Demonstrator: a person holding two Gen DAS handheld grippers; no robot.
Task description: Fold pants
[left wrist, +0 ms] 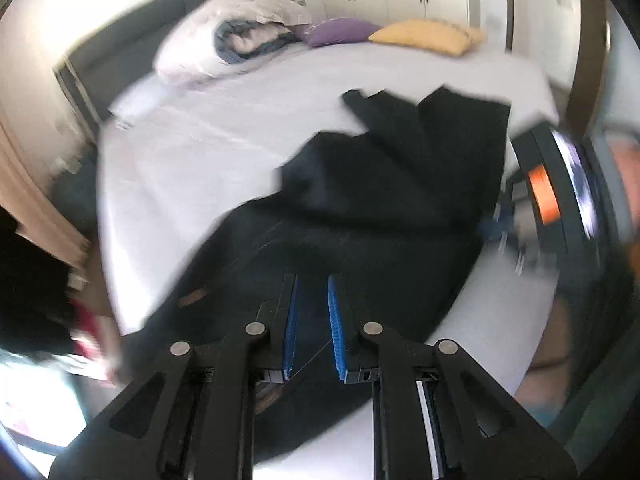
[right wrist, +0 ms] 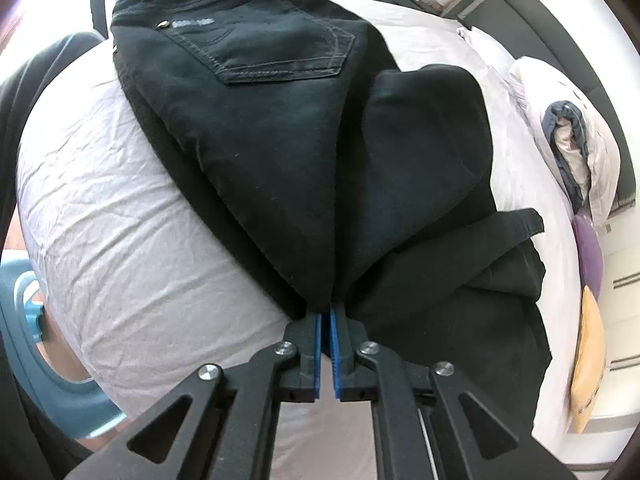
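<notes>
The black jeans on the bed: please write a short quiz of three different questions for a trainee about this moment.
1. True or false: the right claw is shut on the black jeans.
2. Which cushion lies beside the purple cushion: A) red B) yellow C) green?
3. Fill in: the jeans rest on a white ____.

Key: 1 true. 2 B, the yellow cushion. 3 bed sheet.
</notes>
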